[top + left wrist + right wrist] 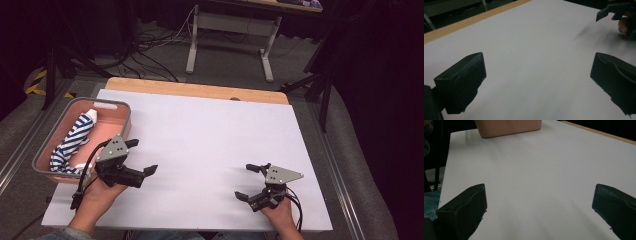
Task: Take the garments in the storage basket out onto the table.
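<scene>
My left gripper (142, 156) is held just above the white board (210, 135) near its left side, beside the pink basket (125, 111). Its jaws stand wide open with bare board between them (537, 66). My right gripper (245, 182) hovers near the board's front right, pointing left, also open with nothing between its fingers (539, 195). A blue-and-white striped cloth (74, 140) lies crumpled inside the basket. The left gripper view catches the right gripper (614, 11) and the hand holding it at the top right.
The basket's wall (509, 128) stands at the far end in the right gripper view. A wooden table edge (200, 90) runs behind the board. Beyond it are a desk frame (230, 35) and floor cables (150, 55). Metal rails flank the table.
</scene>
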Available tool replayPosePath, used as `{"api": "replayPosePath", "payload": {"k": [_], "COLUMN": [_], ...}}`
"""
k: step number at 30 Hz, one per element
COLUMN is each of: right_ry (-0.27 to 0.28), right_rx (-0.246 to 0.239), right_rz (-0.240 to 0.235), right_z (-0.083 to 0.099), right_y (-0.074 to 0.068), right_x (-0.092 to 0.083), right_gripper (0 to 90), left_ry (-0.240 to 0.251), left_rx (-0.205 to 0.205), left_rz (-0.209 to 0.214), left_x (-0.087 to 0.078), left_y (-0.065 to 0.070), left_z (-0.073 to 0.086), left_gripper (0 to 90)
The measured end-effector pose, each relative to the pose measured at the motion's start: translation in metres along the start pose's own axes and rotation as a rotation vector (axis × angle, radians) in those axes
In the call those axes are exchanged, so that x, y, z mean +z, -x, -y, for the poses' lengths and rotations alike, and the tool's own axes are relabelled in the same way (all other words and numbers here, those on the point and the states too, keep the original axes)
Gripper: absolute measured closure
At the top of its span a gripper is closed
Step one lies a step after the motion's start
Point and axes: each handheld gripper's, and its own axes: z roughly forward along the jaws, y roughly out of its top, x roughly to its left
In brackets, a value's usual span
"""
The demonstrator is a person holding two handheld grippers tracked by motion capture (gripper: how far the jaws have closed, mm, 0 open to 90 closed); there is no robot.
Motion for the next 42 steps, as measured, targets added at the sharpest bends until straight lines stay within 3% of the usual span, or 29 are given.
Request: {"api": "replayPosePath", "payload": {"k": [5,10,15,20,27,35,42], "right_ry": [0.002,-0.001,-0.003,-0.005,-0.005,-0.006,-0.009], "right_rx": [0.005,0.009,0.009,0.008,0.007,0.007,0.006], "right_rz": [0.002,0.001,0.001,0.000,-0.001,-0.003,-0.002], "right_z": [0.000,0.001,0.001,0.001,0.001,0.001,0.001], "right_y": [0.000,0.001,0.001,0.001,0.001,0.000,0.000], "right_x": [0.000,0.001,0.001,0.001,0.001,0.002,0.002], "right_gripper": [0.0,0.0,0.0,0.0,0.0,0.0,0.0], "left_ry": [-0.020,-0.031,-0.007,-0.016,-0.020,-0.073,-0.116], "left_rx": [0.016,0.003,-0.052,-0.085,-0.100,-0.093,-0.111], "left_rz": [-0.017,-0.032,-0.008,-0.027,-0.078,-0.159,-0.218], "left_x": [-0.007,-0.014,-0.022,-0.029,-0.042,-0.050,-0.053], "left_y": [-0.008,-0.019,-0.032,-0.043,-0.059,-0.074,-0.089], "left_z": [-0.007,-0.011,-0.013,-0.015,-0.017,-0.018,-0.015], "left_gripper": [1.0,1.0,0.0,0.0,0.6,2.5,3.6]}}
